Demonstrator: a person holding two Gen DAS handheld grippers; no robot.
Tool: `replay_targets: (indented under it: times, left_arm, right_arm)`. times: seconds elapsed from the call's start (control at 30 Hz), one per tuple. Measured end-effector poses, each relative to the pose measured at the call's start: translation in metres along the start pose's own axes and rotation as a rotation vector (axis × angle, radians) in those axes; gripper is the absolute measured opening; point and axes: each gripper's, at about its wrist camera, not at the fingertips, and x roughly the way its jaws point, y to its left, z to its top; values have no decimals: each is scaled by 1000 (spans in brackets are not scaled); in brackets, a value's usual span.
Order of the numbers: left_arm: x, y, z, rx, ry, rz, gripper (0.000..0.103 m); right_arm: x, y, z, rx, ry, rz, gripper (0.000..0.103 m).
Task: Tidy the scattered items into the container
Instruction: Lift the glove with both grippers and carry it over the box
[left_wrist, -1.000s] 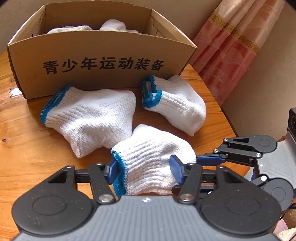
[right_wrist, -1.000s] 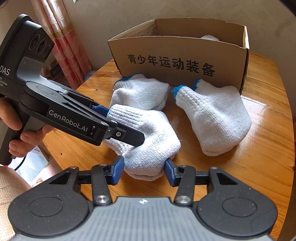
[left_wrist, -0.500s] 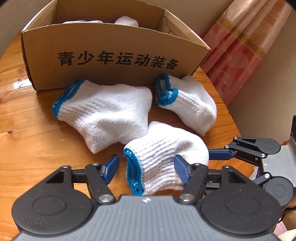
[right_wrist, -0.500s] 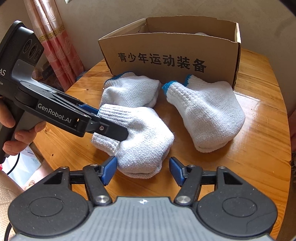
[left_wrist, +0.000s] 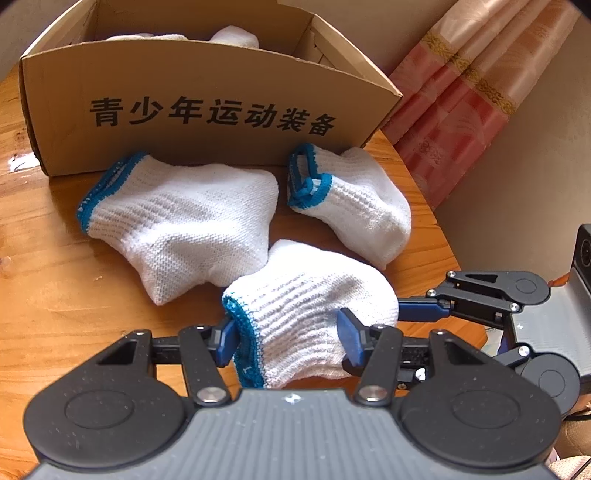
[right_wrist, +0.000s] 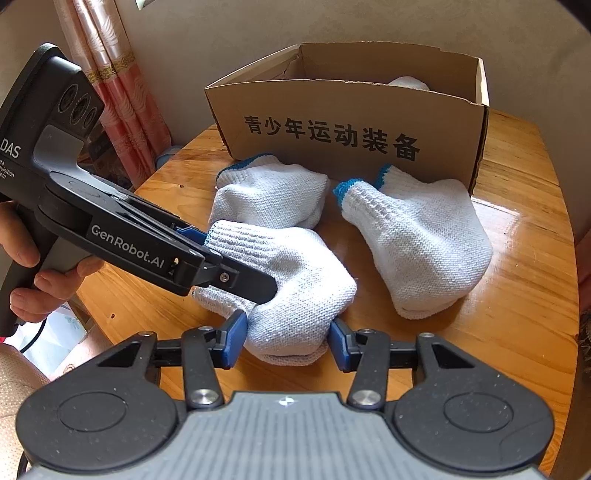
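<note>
Both grippers work the same near glove (left_wrist: 310, 314), low centre of frame on the wooden worktop (left_wrist: 55, 295). Left gripper (left_wrist: 288, 338): fingers pinch the glove's blue cuff end, closed on it. Right gripper (right_wrist: 286, 341): fingers straddle the fingertip end; left pad touches the knit, right pad shows a small gap, so can't tell if it grips. Two more gloves, mid-frame: big glove (left_wrist: 184, 221) left, small glove (left_wrist: 354, 199) right. Cardboard box (left_wrist: 207, 107) at top, white gloves already inside.
</note>
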Motion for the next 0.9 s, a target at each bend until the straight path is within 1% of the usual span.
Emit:
replay_targets:
  times: [0.53,0.9]
  left_arm:
    - [-31,-12,0,18,-62,-1,54]
    - [-60,-23,19,51,-124,17,54]
  right_arm:
    - [-25,13,9,-37,-45,2,53]
    - [-47,18,32,-82,-104,-12,53]
